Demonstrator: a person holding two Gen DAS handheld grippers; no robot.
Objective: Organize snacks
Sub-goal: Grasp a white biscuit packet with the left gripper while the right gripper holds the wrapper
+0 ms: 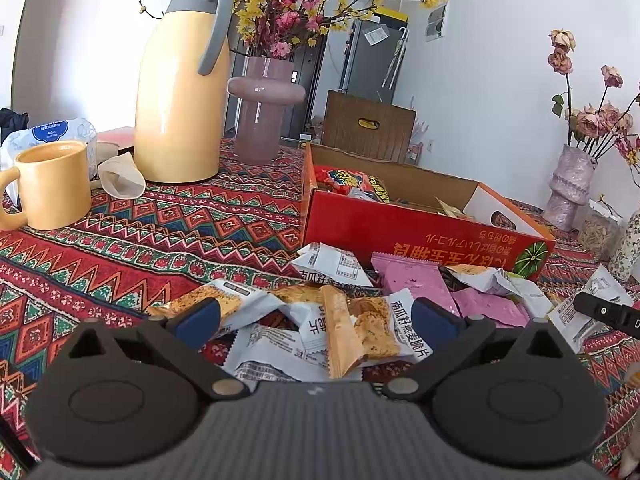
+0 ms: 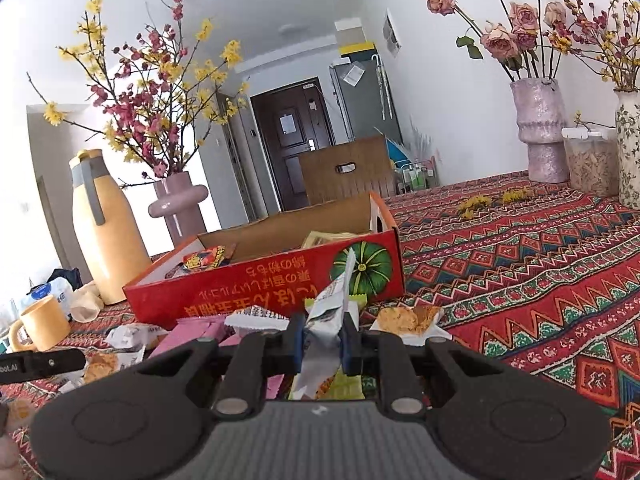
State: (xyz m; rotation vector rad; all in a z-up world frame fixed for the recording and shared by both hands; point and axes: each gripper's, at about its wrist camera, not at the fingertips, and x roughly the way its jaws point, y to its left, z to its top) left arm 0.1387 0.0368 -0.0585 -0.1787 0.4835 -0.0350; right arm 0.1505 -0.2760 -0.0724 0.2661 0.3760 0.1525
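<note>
A: Now, right gripper (image 2: 323, 340)?
B: Pinching a white packet (image 2: 326, 316), lower centre, ready for the box (image 2: 260, 280).
A: Left gripper (image 1: 316, 316)?
B: Spread over the pile (image 1: 340, 332), waiting.

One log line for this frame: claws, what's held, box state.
right claw: shut on white snack packet | left claw: open over packet pile | red box: open, holds a few snacks

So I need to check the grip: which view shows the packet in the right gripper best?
The right wrist view: the white snack packet sits pinched between the right gripper's shut jaws. The left wrist view shows only that gripper's tip at the frame's edge.
</note>
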